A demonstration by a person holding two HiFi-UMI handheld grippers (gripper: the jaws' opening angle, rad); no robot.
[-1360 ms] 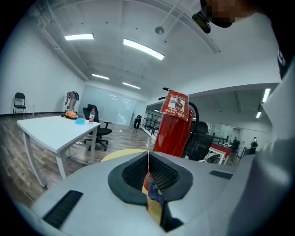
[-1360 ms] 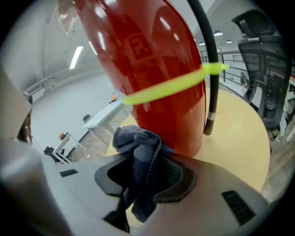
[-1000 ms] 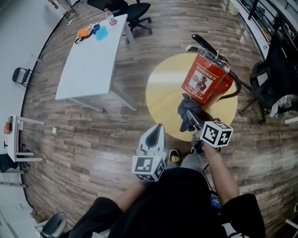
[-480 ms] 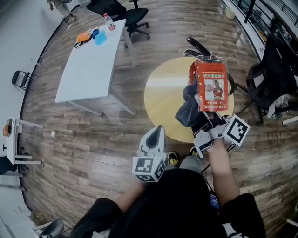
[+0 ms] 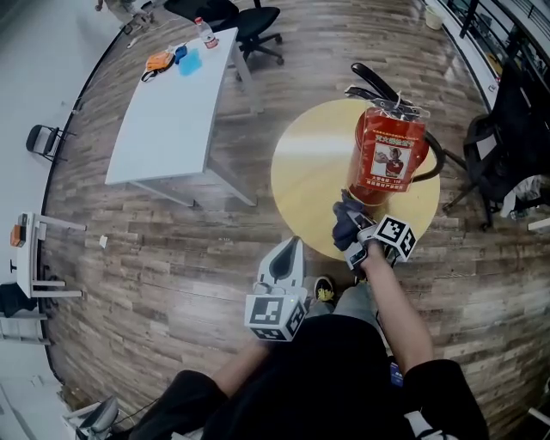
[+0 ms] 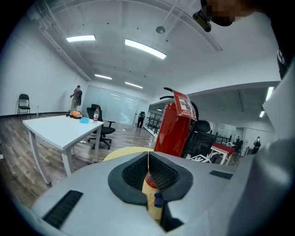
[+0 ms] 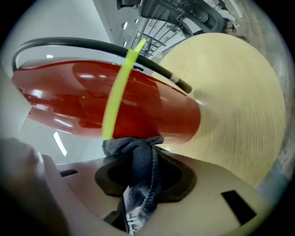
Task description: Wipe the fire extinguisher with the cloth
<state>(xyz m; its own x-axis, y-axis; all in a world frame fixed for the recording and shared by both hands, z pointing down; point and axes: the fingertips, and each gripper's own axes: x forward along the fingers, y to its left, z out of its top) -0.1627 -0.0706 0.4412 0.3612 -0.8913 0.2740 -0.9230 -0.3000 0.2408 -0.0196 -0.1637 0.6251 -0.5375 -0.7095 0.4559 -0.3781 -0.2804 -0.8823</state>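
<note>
A red fire extinguisher (image 5: 387, 159) with a black handle and hose stands upright on the round yellow table (image 5: 305, 185); the left gripper view shows that red cylinder (image 6: 173, 129) beyond the jaws, and it fills the right gripper view (image 7: 106, 103). My right gripper (image 5: 354, 225) is shut on a dark grey cloth (image 5: 346, 219), and the cloth (image 7: 138, 161) is bunched against the extinguisher's base. My left gripper (image 5: 285, 251) hangs near my body, short of the table, with its jaws together and nothing in them.
A white table (image 5: 172, 112) with a bottle and small items stands at the back left, a black office chair (image 5: 249, 21) behind it. Another black chair (image 5: 503, 137) sits right of the round table. The floor is wood plank.
The extinguisher was tilted toward me half a second ago and now stands upright. My right gripper with the cloth has moved left and down to its base. The left gripper has stayed put.
</note>
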